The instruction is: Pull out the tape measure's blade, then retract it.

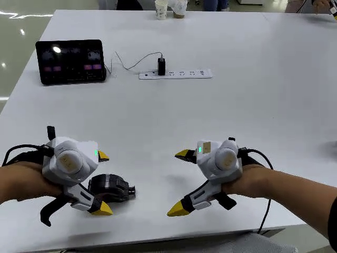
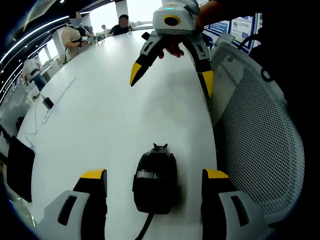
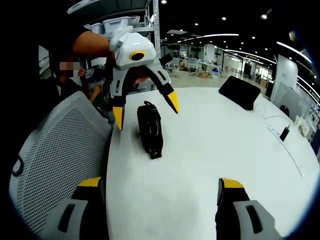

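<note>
We hold the left gripper point(image 1: 102, 182) with its 2 jaws spread around the black, rounded tape measure point(image 1: 108, 188). The tape measure lies on the white desk point(image 1: 210, 116) at the near left, with a gap to each jaw in the left gripper view. The right gripper point(image 1: 180, 182), also spread and empty, faces it from the right. A black tablet point(image 1: 70, 61) stands far left.

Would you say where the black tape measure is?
Lower left in the head view, the tape measure lies on the white table between the left gripper's jaws.
</note>
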Demonstrator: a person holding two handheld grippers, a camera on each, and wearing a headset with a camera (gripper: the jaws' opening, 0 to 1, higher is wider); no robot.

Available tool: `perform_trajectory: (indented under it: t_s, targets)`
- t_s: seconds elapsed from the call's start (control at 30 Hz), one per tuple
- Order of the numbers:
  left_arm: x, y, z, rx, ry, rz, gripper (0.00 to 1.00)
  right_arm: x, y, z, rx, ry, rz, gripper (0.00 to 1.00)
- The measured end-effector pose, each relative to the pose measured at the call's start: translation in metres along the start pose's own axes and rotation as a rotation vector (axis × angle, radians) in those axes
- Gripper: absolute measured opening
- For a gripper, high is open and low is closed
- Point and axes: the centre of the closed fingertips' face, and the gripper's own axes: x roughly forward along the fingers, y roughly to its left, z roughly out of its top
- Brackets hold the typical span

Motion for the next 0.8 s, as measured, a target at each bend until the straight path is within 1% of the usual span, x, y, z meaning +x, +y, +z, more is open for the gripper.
perform_trajectory:
  t_s: [0.03, 0.13, 0.23, 0.37, 0.5, 0.6, 0.63, 0.7, 0.73, 0.77, 0.8]
  targets:
    - [0.0, 0.0, 0.0, 0.006, 0.003, -0.003, 0.69, 0.002, 0.001, 0.002, -0.001, 0.0, 0.005, 0.93]
    - [0.001, -0.001, 0.001, 0.002, 0.001, -0.024, 0.62, 0.009, 0.002, 0.007, -0.018, 0.002, 0.019, 0.92]
    - [0.002, -0.002, 0.0, 0.002, 0.006, -0.037, 0.56, 0.015, 0.002, 0.012, -0.013, -0.002, 0.026, 0.9]
    - [0.005, 0.0, -0.001, 0.012, 0.022, -0.033, 0.51, 0.023, 0.004, 0.015, -0.021, 0.001, 0.038, 0.88]
    - [0.007, 0.003, 0.0, 0.027, 0.028, -0.027, 0.39, 0.027, 0.006, 0.016, -0.035, 0.009, 0.053, 0.85]
    - [0.009, 0.003, 0.002, 0.023, 0.025, -0.028, 0.38, 0.03, 0.006, 0.015, -0.04, 0.015, 0.059, 0.85]
    - [0.009, 0.004, 0.001, 0.029, 0.029, -0.027, 0.36, 0.031, 0.006, 0.015, -0.039, 0.017, 0.061, 0.84]
    - [0.012, 0.001, 0.0, 0.038, 0.042, -0.047, 0.34, 0.033, 0.006, 0.016, -0.039, 0.017, 0.062, 0.83]
    - [0.012, -0.004, -0.001, 0.024, 0.051, -0.07, 0.3, 0.034, 0.006, 0.016, -0.037, 0.016, 0.063, 0.82]
    - [0.012, -0.001, 0.001, 0.029, 0.045, -0.057, 0.3, 0.035, 0.006, 0.017, -0.035, 0.014, 0.064, 0.82]
    - [0.011, -0.002, 0.0, 0.02, 0.048, -0.061, 0.3, 0.036, 0.006, 0.018, -0.031, 0.011, 0.066, 0.82]
